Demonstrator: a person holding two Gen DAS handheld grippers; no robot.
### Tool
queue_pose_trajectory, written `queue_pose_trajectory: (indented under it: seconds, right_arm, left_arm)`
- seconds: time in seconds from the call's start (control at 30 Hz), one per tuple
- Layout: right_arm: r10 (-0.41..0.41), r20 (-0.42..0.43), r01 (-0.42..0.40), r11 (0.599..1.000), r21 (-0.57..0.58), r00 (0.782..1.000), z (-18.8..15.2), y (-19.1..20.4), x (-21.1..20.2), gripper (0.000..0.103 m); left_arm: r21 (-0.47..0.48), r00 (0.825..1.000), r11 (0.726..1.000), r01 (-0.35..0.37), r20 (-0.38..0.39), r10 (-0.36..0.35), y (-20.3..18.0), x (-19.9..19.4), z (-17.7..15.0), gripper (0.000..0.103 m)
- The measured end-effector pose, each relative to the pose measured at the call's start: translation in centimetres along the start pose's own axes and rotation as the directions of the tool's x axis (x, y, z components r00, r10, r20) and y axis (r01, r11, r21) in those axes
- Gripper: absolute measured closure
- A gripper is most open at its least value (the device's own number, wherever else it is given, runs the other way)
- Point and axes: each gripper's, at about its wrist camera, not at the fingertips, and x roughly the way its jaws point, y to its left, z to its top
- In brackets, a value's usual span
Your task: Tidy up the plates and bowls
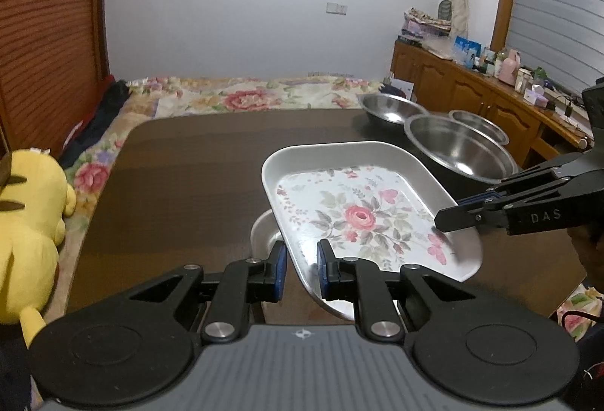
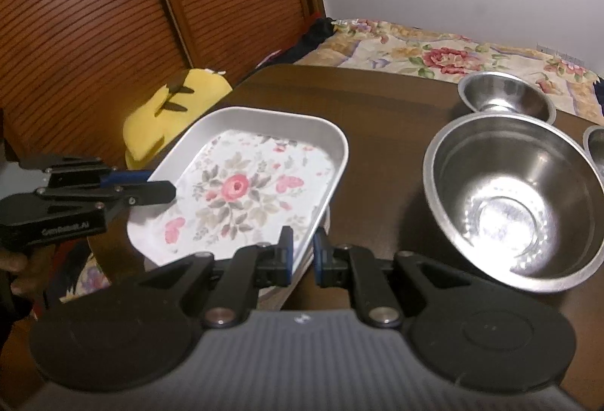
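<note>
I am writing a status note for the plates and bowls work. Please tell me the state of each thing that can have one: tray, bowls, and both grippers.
floral tray: empty, lifted and tilted, held at two edges.
plate under the tray: mostly hidden, resting on the table.
large steel bowl: upright, empty.
two smaller steel bowls: upright, empty.
left gripper: shut on the tray rim.
right gripper: shut on the tray rim.

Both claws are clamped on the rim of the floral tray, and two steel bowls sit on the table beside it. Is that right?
Not quite: there are three steel bowls, not two. The left wrist view shows the large bowl, a far bowl and a third bowl behind it. Both the left claw and right claw do clamp the floral tray.
</note>
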Motion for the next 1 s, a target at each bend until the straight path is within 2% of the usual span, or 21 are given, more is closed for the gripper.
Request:
queue_pose_trajectory:
  seconds: [0.17, 0.4, 0.67, 1.0]
  right_arm:
    - [0.025, -0.014, -0.024, 1.000, 0.015, 1.000, -0.8, 0.0, 0.5, 0.090]
    - [0.024, -0.017, -0.024, 1.000, 0.019, 1.000, -1.3, 0.4, 0.6, 0.090]
    - [-0.003, 0.014, 0.003, 1.000, -0.003, 1.000, -1.5, 0.9, 0.6, 0.090]
    - [-0.040, 0.055, 0.041, 0.999, -0.019, 0.998, -2.0, 1.8, 0.5, 0.089]
  left_arm:
    - [-0.037, 1.000, 0.999, -0.009, -0.011, 0.009, 0.6, 0.4, -0.7, 0.085]
    - [-0.029, 1.000, 0.999, -0.020, -0.003, 0.020, 0.4, 0.2, -0.8, 0.085]
    - [-0.004, 0.997, 0.997, -0.072, -0.011, 0.072, -0.1, 0.9, -1.5, 0.085]
    - [0.004, 0.996, 0.996, -0.084, -0.012, 0.085, 0.1, 0.9, -1.8, 0.085]
